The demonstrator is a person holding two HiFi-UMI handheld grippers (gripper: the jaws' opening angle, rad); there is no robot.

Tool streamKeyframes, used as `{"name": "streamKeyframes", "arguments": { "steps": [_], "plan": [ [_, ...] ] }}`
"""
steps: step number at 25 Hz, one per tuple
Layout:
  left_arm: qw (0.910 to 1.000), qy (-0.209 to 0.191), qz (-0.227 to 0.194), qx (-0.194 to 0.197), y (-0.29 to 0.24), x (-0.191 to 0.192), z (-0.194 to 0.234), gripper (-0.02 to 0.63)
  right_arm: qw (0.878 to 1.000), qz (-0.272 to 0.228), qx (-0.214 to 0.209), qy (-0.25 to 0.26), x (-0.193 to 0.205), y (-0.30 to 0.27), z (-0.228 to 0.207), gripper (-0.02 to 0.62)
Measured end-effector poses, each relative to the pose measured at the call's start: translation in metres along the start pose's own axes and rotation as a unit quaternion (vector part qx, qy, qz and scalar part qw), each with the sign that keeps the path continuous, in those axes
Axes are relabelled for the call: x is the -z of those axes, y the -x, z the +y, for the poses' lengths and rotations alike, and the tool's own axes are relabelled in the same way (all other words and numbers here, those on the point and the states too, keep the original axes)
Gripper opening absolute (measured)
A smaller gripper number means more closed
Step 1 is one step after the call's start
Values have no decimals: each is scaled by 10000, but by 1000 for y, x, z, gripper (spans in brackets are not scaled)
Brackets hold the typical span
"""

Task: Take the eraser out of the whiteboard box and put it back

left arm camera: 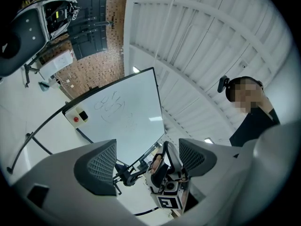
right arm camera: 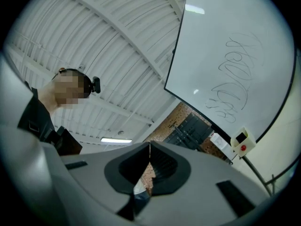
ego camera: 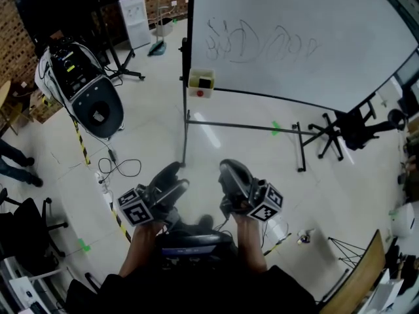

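**Both grippers empty, eraser in its box on the board frame**

Head view: I saw the left gripper (ego camera: 175, 177) and the right gripper (ego camera: 232, 173) held side by side over a glossy pale floor (ego camera: 249, 156), well short of the whiteboard (ego camera: 294, 38). Each carried a cube of black-and-white square markers. The whiteboard box (ego camera: 201, 84), a small cream block with a red dot on its front, hung at the board's lower left corner on the thin dark metal frame. The eraser (ego camera: 205, 82) showed as a black rectangle set in the top of the box.

Left gripper view: the left gripper (left arm camera: 148, 161) had its jaws spread wide, and the dark pads (left arm camera: 101, 166) were ribbed like a fine grid. Nothing sat between them; only the far-off right gripper showed through the gap. The smooth white board (left arm camera: 122, 117) bore faint scribbles, and the box (left arm camera: 79, 117) sat at its corner.

Right gripper view: the right gripper (right arm camera: 149, 161) had its dark jaws pressed together with nothing in them. Beyond, the box (right arm camera: 241, 141) still held the eraser (right arm camera: 241, 137), under a ribbed white ceiling (right arm camera: 117, 55).
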State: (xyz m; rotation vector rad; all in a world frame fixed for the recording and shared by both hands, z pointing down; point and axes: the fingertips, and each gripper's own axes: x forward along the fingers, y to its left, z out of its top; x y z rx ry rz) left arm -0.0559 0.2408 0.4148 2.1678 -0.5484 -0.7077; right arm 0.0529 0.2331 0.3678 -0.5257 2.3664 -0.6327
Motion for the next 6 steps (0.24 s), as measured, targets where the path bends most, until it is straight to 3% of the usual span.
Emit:
{"name": "streamKeyframes", "arguments": {
  "steps": [6],
  "plan": [
    [10000,16,12,-59,5,-10,11,407,10000,74,46,-18,8,-13,-8,20]
  ]
}}
